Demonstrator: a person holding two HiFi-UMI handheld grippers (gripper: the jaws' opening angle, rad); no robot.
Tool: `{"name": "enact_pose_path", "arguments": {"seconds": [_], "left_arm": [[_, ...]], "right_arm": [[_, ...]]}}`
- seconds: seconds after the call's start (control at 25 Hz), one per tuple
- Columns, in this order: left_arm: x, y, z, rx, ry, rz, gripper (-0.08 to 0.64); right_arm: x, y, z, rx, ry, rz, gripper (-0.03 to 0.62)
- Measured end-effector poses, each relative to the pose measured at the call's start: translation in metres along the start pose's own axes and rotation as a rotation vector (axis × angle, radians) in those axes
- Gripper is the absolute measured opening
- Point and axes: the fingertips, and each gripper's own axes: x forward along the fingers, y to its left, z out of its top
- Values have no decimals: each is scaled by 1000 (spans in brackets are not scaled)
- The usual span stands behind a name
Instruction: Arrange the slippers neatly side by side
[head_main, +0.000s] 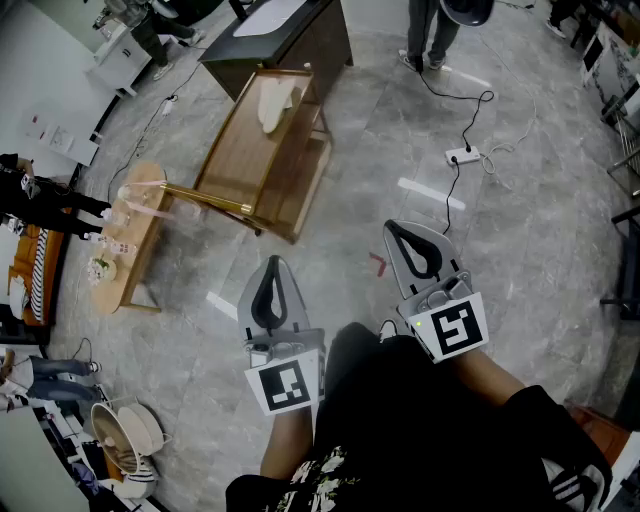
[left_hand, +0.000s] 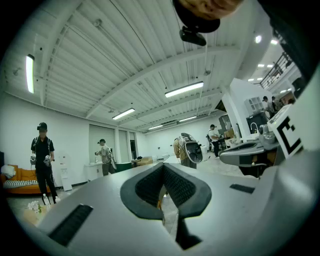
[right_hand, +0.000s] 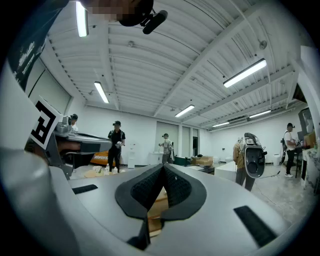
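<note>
- The grey marble floor (head_main: 530, 240) fills the frame; a white power strip (head_main: 462, 156) lies upper right.
- A beige slipper (head_main: 272, 105) lies on a wooden shelf (head_main: 238, 155), upper centre.
- The left hand-held gripper (head_main: 272, 272) and the right hand-held gripper (head_main: 402, 237), lower centre, are both clenched and empty.

Open floor (head_main: 400, 140) ahead; wooden rack (head_main: 240, 150) and low table (head_main: 135, 235) stand left.
</note>
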Motion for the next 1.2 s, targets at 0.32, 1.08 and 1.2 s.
{"name": "enact_pose_path", "arguments": {"seconds": [0.32, 1.08, 1.2], "left_arm": [[1, -5, 2, -2, -21, -28, -2], [1, 3, -18, -20, 1, -5, -2], [16, -3, -16, -28, -5, -30, -2]], "right_arm": [[-7, 0, 5, 7, -52, 11, -3], [-2, -18, -24, 26, 12, -21, -2], [2, -25, -22, 9, 19, -31, -2]]}}
